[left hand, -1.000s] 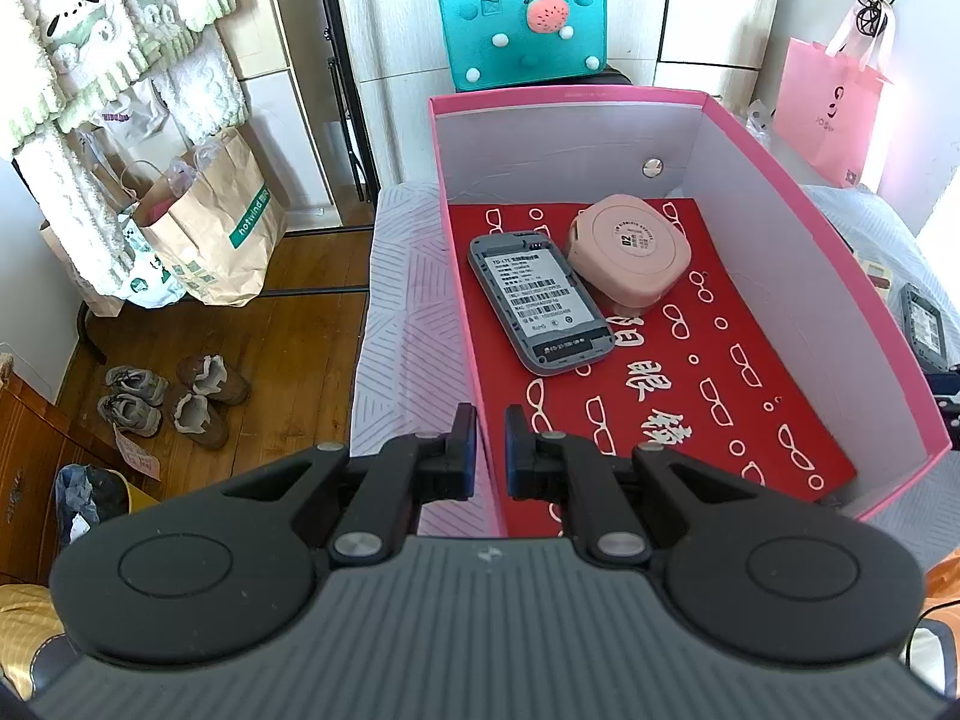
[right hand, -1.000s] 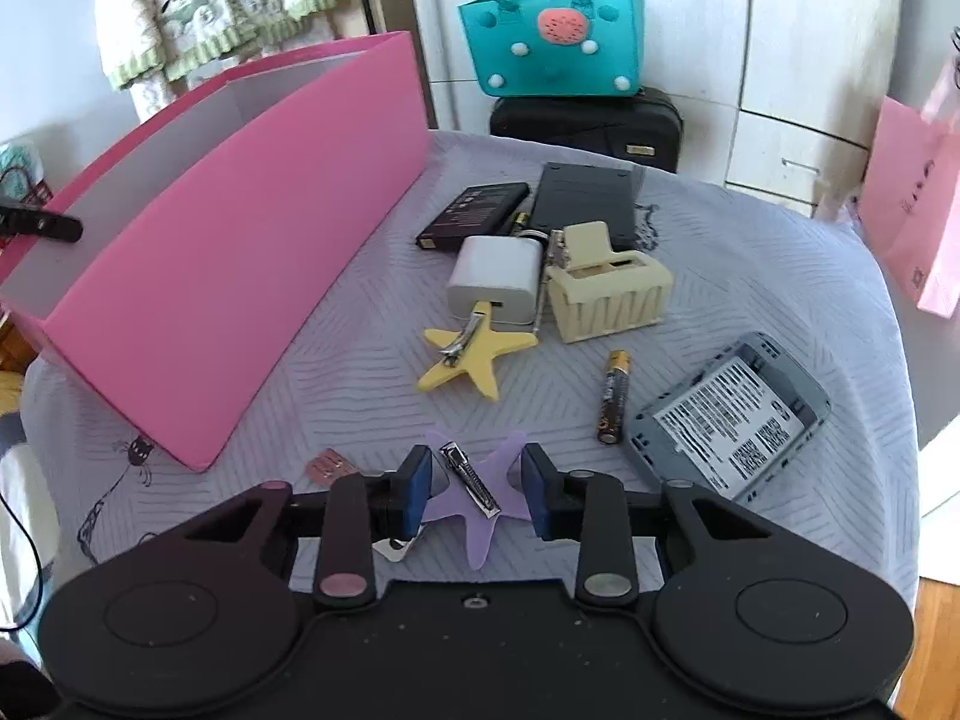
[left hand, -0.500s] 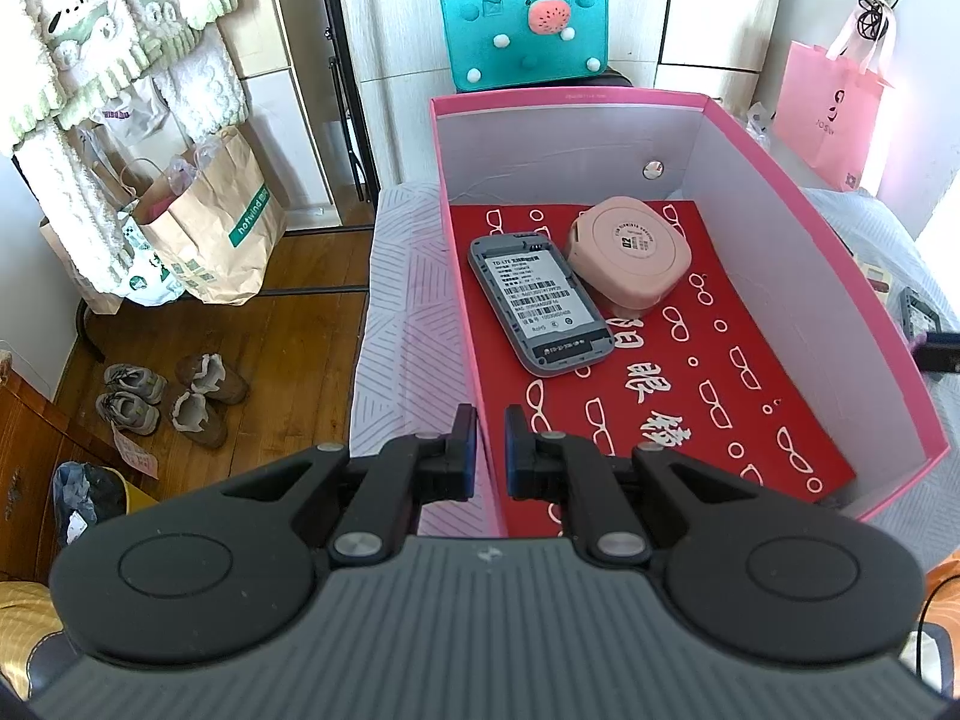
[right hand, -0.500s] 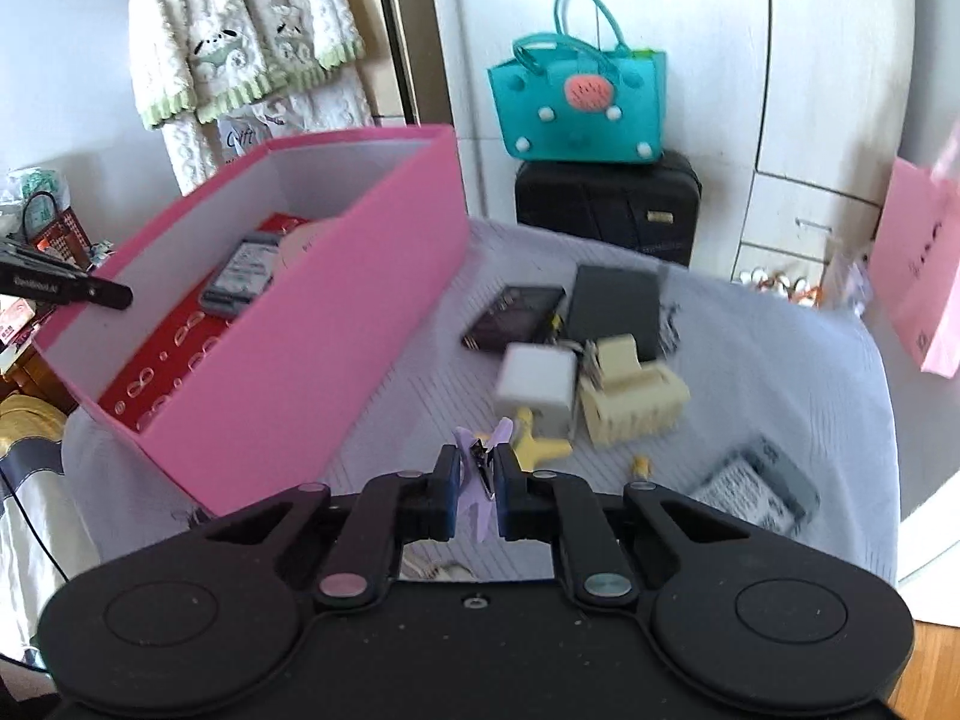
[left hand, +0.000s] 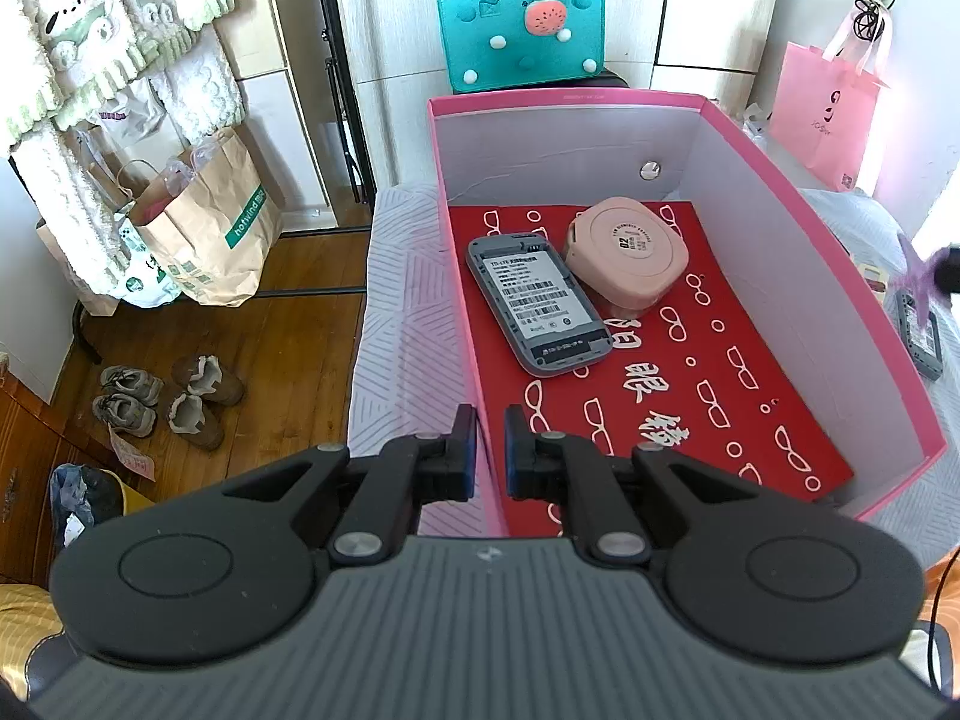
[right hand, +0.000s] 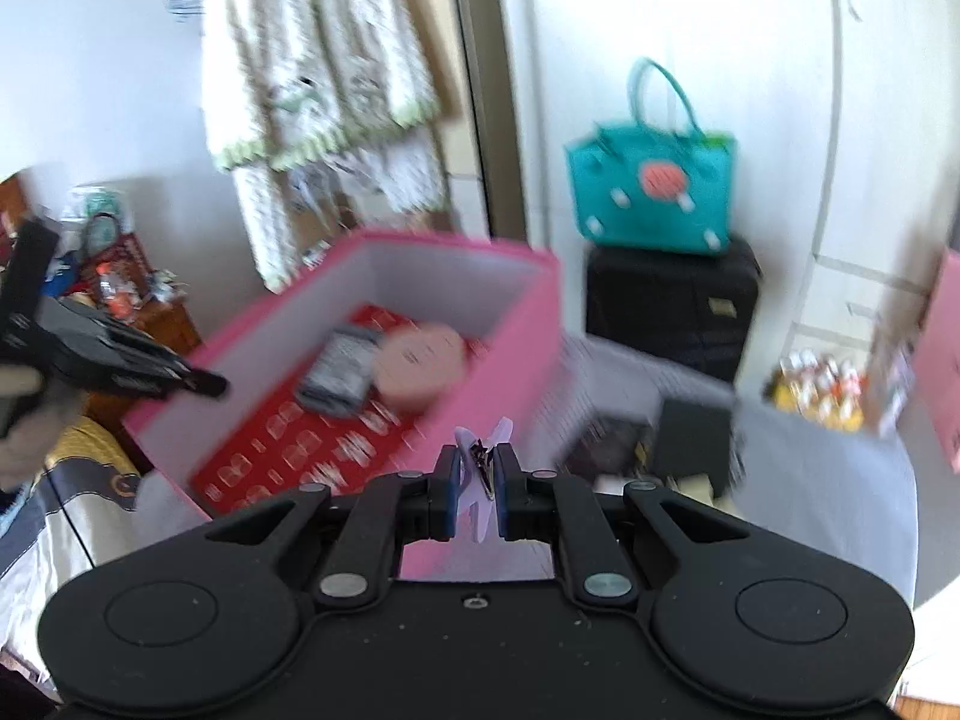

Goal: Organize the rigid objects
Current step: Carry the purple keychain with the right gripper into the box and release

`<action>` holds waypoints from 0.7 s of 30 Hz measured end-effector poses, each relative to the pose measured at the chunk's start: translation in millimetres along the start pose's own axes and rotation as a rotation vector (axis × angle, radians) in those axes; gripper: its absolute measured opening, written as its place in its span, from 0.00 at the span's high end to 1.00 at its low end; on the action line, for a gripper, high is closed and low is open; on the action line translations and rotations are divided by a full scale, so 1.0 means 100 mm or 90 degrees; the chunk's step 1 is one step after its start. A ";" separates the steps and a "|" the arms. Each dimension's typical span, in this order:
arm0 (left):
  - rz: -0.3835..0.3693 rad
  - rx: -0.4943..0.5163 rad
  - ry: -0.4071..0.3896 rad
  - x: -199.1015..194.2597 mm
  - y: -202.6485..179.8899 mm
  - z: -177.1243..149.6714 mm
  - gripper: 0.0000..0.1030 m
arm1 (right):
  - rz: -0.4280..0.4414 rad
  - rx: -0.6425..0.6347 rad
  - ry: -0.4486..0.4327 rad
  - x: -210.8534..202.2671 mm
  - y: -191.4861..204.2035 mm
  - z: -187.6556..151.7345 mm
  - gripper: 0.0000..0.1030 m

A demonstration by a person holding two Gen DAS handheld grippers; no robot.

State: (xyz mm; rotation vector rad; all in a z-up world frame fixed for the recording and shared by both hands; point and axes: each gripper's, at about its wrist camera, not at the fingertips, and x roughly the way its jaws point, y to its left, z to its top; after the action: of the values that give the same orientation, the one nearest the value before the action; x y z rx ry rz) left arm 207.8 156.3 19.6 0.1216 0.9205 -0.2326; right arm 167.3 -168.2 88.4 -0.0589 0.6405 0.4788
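Wooden floor (left hand: 288, 324) lies left of the cloth-covered table (left hand: 396, 276); white cabinets (left hand: 708, 0) line the far wall (a teal bag (left hand: 519, 30) before them), brightly lit.

grey quilted bed (left hand: 393, 300) carries pink box (left hand: 810, 252).

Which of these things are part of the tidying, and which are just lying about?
Part of the job:
- pink cardboard box
- grey router-like device inside it
- round pink plastic case inside it
- purple star-shaped hair clip clamped in right gripper
- left gripper, gripping the box wall

Just lying about:
- teal felt handbag
- brown paper bag
- shoes on the floor
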 end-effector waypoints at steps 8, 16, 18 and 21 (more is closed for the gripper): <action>-0.012 0.009 0.016 0.00 0.03 0.03 0.92 | 0.042 -0.092 0.041 0.50 0.41 0.36 0.86; -0.029 0.004 0.010 -0.03 0.09 0.02 0.92 | -0.029 -0.182 0.126 1.12 0.58 0.26 0.86; -0.037 -0.001 0.010 -0.04 0.11 0.02 0.92 | -0.042 -0.208 0.129 1.17 0.60 0.20 0.86; -0.038 0.003 0.008 -0.03 0.11 0.02 0.92 | -0.076 -0.232 0.130 1.22 0.60 0.20 0.87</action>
State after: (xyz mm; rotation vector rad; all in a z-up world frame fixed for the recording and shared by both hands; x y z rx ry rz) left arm 210.0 167.5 23.4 0.0999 0.9372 -0.2889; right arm 236.4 -61.1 38.2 -0.4935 0.7380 0.4735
